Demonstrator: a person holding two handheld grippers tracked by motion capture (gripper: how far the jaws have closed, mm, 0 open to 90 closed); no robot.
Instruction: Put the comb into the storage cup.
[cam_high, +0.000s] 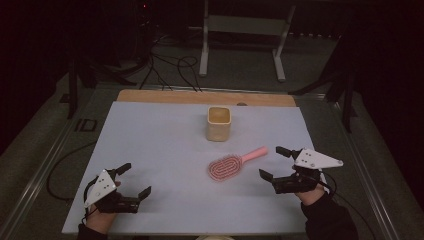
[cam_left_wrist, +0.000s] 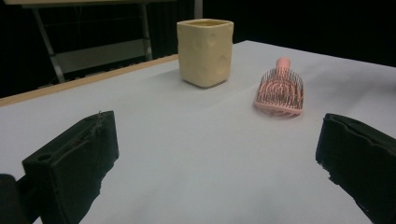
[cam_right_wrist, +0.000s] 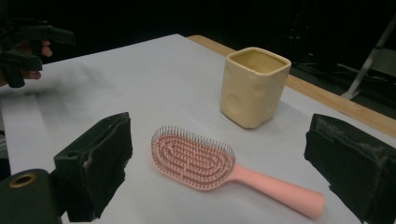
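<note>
Pink plastic hairbrush (cam_high: 231, 165) lying flat on the pale sheet (cam_high: 160, 150) over the table, bristles up, oval paddle head toward the near left and the smooth handle angling off to the far right. Looks clean in the right gripper view (cam_right_wrist: 196, 161): rows of thin pins in an oval pattern, handle plain and rounded at the tip. No brand, label or lettering readable anywhere on it, nor on anything else in shot.

Right gripper (cam_high: 273, 162) sitting just right of the brush handle, jaws spread wide, nothing between them, not touching the brush. From its own camera, brush lying right in the gap ahead of the two black jaws, still clear of both.

Left gripper (cam_high: 134, 180) way over at the near left corner of the sheet, well apart from the brush, also gaping wide and holding nothing. Same story from its own camera: bare sheet between the jaws, brush (cam_left_wrist: 280, 91) farther off to the right.

Cream ceramic cup (cam_high: 219, 123) standing upright just beyond the brush, toward the far edge. Squarish with rounded corners, shallow dimples pressed into the sides (cam_right_wrist: 254, 86), glossy glaze, empty as far as the rim lets on. Near the brush head but not touching it.

Strip of bare wooden tabletop (cam_high: 200, 96) along the far edge past the sheet, dark floor with cables (cam_high: 170, 70) and a white metal frame (cam_high: 245, 30) beyond.
</note>
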